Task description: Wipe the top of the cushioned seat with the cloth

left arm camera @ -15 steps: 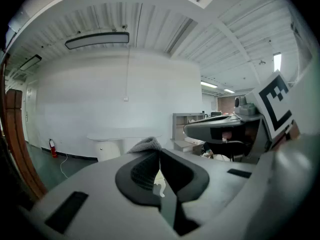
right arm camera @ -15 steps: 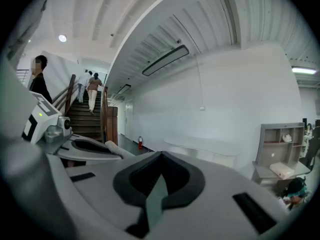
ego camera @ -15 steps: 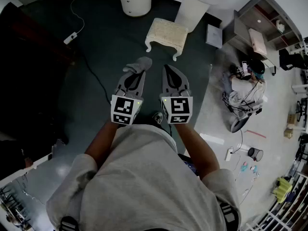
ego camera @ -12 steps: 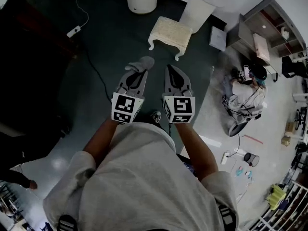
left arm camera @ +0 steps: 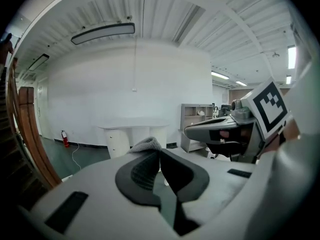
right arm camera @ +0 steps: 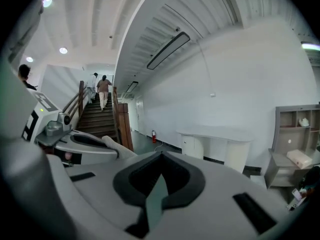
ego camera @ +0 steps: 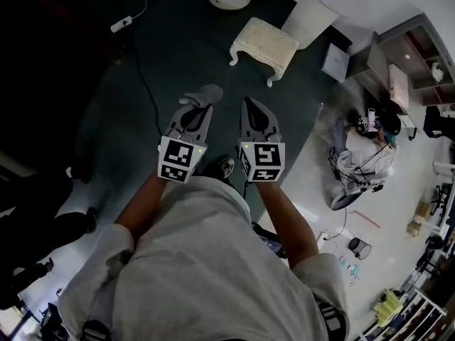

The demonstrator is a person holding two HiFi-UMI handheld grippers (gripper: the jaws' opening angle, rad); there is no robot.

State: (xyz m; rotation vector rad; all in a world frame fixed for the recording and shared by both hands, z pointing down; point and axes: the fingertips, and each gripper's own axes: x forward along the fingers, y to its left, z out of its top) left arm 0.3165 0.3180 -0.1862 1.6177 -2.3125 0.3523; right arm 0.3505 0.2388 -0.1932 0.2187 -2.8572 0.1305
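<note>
Approach stage: wiping not begun. Left gripper (ego camera: 200,109) pinches the grey cloth (ego camera: 204,93), which bunches out past its tips. Right gripper (ego camera: 247,104) is empty, jaws pressed together. Seat (ego camera: 266,40) stands on the dark floor (ego camera: 163,62), well ahead of both grippers — cloth nowhere near its top. Left to do — close in, lay cloth down, wipe.
</note>
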